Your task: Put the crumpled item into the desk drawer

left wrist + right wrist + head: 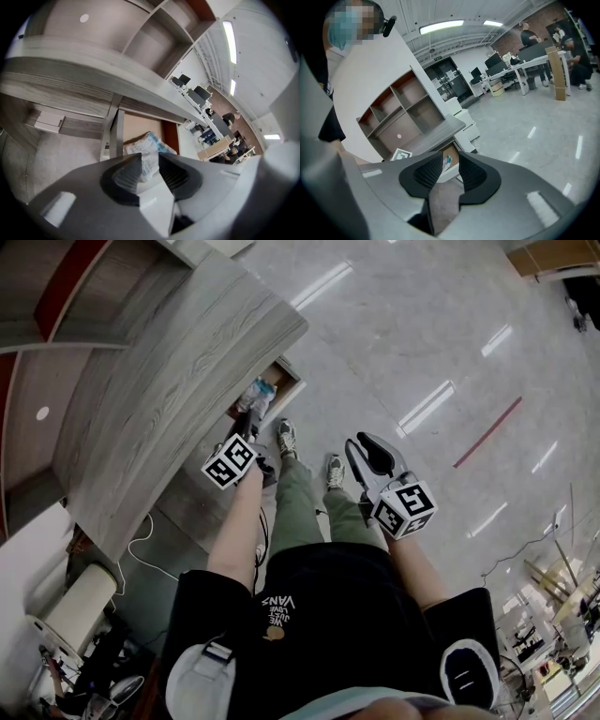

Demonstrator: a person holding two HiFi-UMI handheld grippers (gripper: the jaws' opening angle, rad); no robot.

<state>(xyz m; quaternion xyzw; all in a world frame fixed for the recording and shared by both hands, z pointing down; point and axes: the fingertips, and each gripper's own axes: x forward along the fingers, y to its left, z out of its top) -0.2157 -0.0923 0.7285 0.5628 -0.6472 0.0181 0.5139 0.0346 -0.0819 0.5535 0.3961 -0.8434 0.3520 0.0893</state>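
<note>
White-and-blue crumpled item [149, 149] in open drawer [137, 127]

Grey wood-grain desk [178, 371]. The drawer [278, 379] under its edge is open, with the crumpled item [255, 397], white and blue, lying inside. Glossy grey floor [422, 343] below, white cable [141, 545] on it beside the desk.

I see the crumpled item [147, 151], a white and blue wad of wrapper, lying loose on the brown bottom of the drawer [135, 129], which stands pulled open from under the grey wood-grain top of the desk [178, 381].
</note>
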